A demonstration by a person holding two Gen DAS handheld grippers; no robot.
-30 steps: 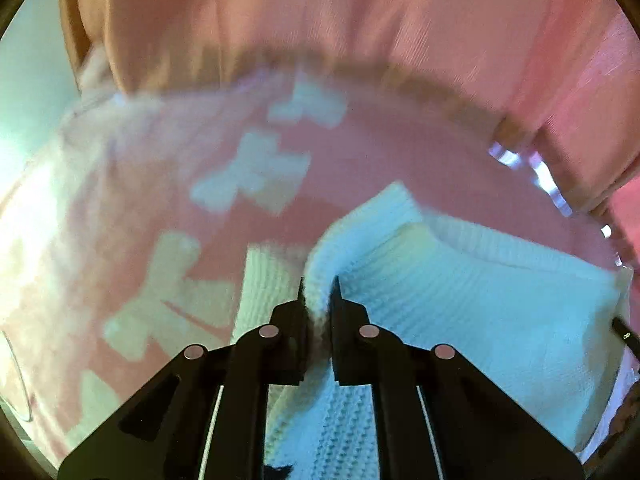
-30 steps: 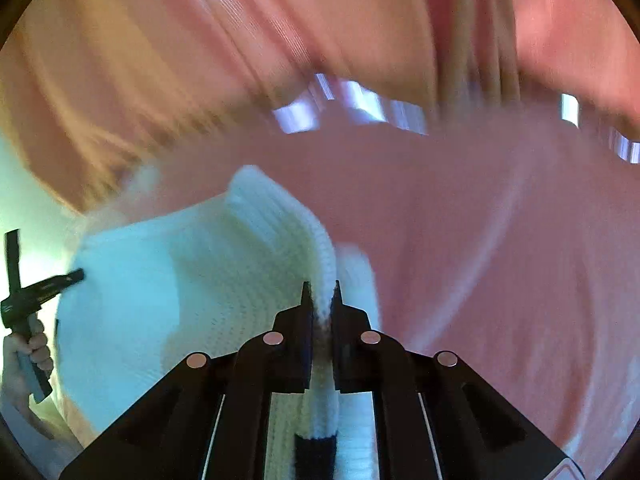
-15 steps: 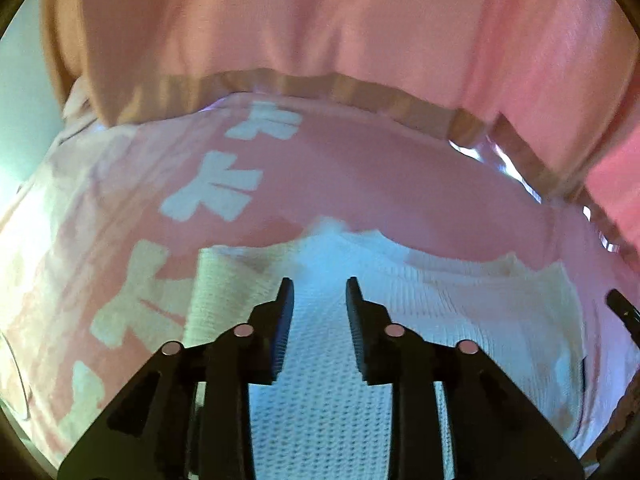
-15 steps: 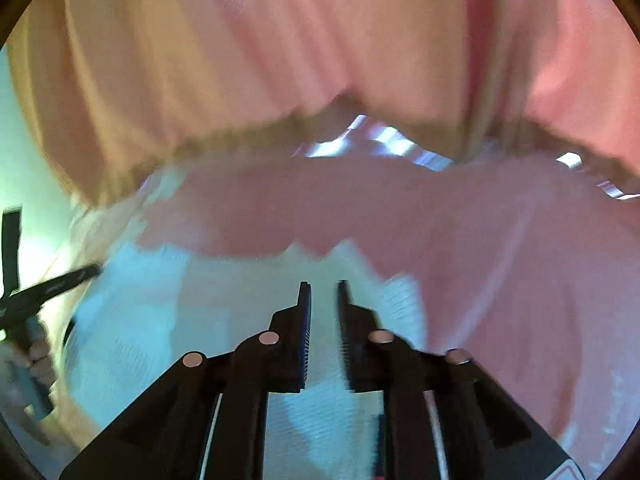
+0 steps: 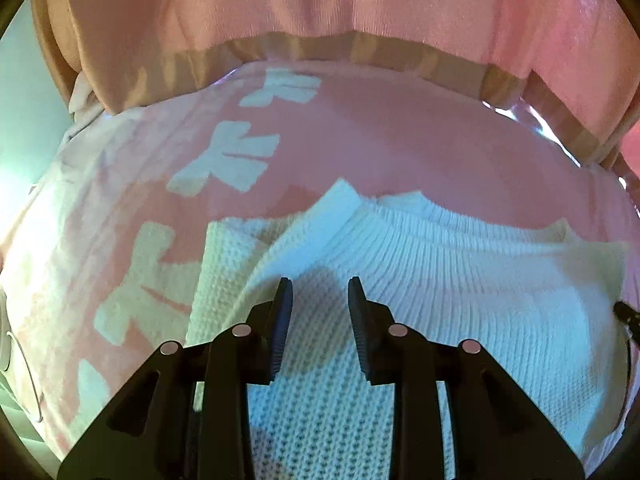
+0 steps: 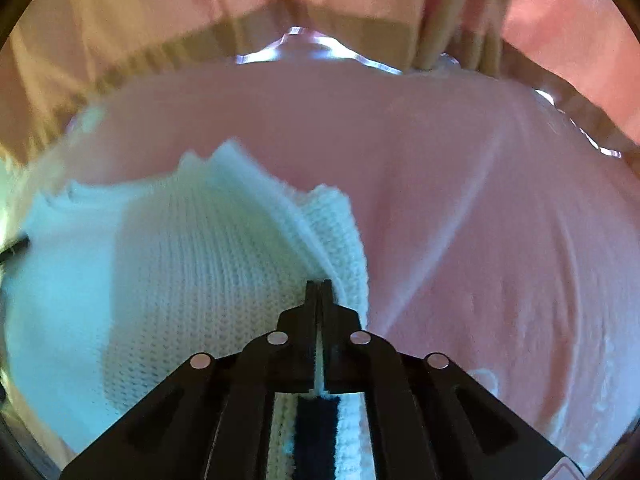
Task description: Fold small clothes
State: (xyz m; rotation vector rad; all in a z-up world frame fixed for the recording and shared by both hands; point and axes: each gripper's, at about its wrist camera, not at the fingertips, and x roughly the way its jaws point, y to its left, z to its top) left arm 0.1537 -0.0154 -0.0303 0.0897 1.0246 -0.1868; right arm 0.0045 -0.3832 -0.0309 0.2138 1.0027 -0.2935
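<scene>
Both grippers have let go of the folded edge they pinched a moment ago, and it now lies flat. Since then the left gripper (image 5: 316, 292) has opened partway, with nothing between its jaws. The right gripper (image 6: 319, 288) has closed again; its jaws look shut, but I cannot tell if they pinch any knit. The white knit sweater (image 5: 460, 300) lies right under both tools on the pink cloth with white bows (image 5: 224, 160). Its long side runs across from one gripper to the other. The right gripper sits at its right edge, so that hand looks nearer for the next fold. No words or labels can be read.
</scene>
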